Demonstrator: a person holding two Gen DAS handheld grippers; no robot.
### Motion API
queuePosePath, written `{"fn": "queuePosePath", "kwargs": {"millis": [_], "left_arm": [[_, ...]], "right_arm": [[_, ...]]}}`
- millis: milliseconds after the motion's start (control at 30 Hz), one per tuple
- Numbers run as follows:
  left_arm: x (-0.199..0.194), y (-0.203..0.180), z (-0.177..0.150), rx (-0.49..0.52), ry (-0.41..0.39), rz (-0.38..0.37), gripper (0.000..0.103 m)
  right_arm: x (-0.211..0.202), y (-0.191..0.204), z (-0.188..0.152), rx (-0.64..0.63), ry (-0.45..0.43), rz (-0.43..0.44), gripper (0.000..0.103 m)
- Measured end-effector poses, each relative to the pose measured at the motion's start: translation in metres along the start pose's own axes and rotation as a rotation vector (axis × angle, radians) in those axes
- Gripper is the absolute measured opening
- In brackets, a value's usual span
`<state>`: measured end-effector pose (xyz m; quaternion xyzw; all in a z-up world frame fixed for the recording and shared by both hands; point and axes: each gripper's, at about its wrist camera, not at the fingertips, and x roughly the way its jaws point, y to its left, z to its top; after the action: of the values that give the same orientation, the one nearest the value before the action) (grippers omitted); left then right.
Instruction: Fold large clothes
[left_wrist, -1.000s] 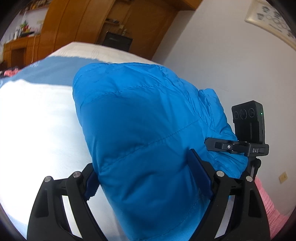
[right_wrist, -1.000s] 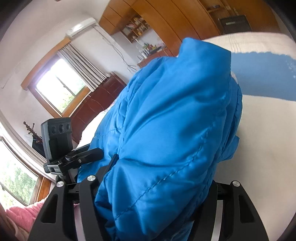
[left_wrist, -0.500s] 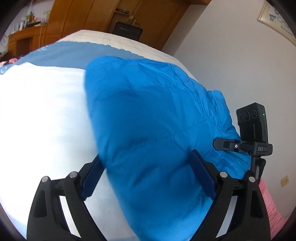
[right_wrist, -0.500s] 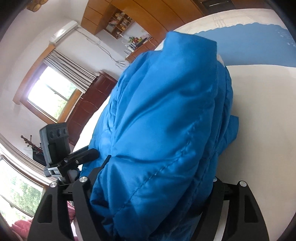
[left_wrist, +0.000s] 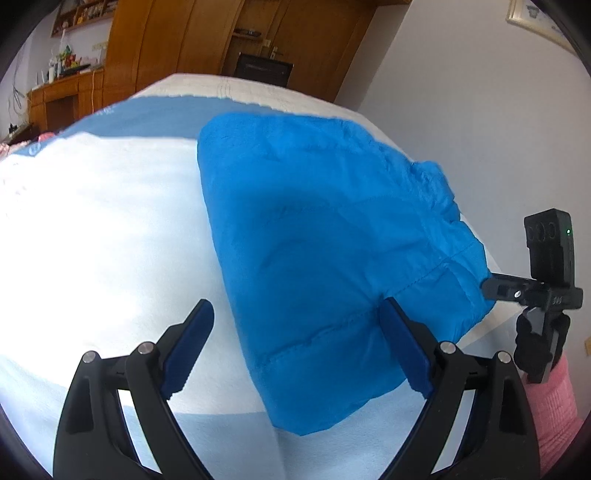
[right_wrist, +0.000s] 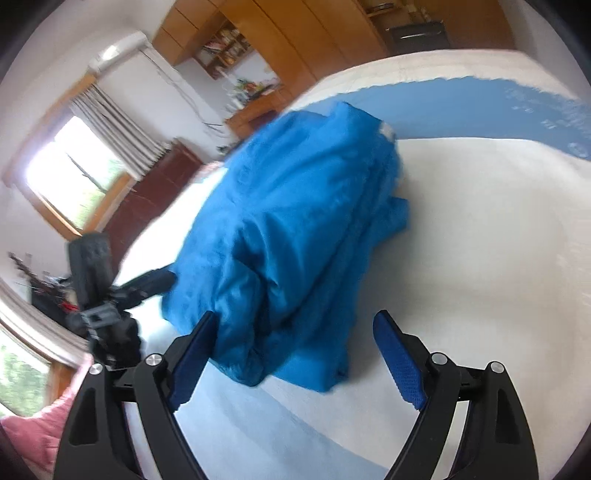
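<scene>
A bright blue puffer jacket (left_wrist: 325, 240) lies folded in a thick bundle on the white bed cover (left_wrist: 103, 229). My left gripper (left_wrist: 299, 332) is open over the jacket's near end. Its right pad (left_wrist: 402, 339) rests against the fabric, and its left pad (left_wrist: 192, 336) stands apart over bare cover. In the right wrist view the jacket (right_wrist: 295, 229) is a rumpled heap. My right gripper (right_wrist: 295, 350) straddles its near end with the jaws opening. The left pad (right_wrist: 195, 350) is close beside the fabric and the right pad (right_wrist: 395, 358) is well apart from it.
The bed cover has pale blue bands (left_wrist: 155, 114) at its far and near edges. A white wall (left_wrist: 461, 92) runs along the right, wooden wardrobes (left_wrist: 177, 40) stand beyond the bed, and a window (right_wrist: 74, 173) and dark headboard (right_wrist: 147, 199) show on the other side. A pink sleeve (left_wrist: 554, 402) shows behind the right gripper's black tracker (left_wrist: 550, 251).
Both grippers have let go of the jacket and pulled back with wider jaws. The jacket has sunk from a lifted bulge close to the cameras onto the bed.
</scene>
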<state>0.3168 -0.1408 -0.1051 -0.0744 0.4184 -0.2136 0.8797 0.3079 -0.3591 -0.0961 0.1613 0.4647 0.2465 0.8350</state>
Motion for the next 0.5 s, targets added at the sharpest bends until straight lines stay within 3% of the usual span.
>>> {"fn": "queuePosePath", "kwargs": {"millis": [167, 333, 500], "left_arm": [[0.005, 0.007, -0.002, -0.06, 0.028, -0.004, 0.092], [-0.028, -0.012, -0.009, -0.019, 0.001, 0.113, 0.093], [-0.058, -0.041, -0.023, 0.033, -0.028, 0.243, 0.096]], "right_arm": [[0.013, -0.005, -0.009, 0.05, 0.019, -0.022, 0.086], [-0.016, 0.033, -0.018, -0.016, -0.053, -0.142, 0.085], [-0.037, 0.079, -0.037, -0.074, -0.106, -0.236, 0.099]]}}
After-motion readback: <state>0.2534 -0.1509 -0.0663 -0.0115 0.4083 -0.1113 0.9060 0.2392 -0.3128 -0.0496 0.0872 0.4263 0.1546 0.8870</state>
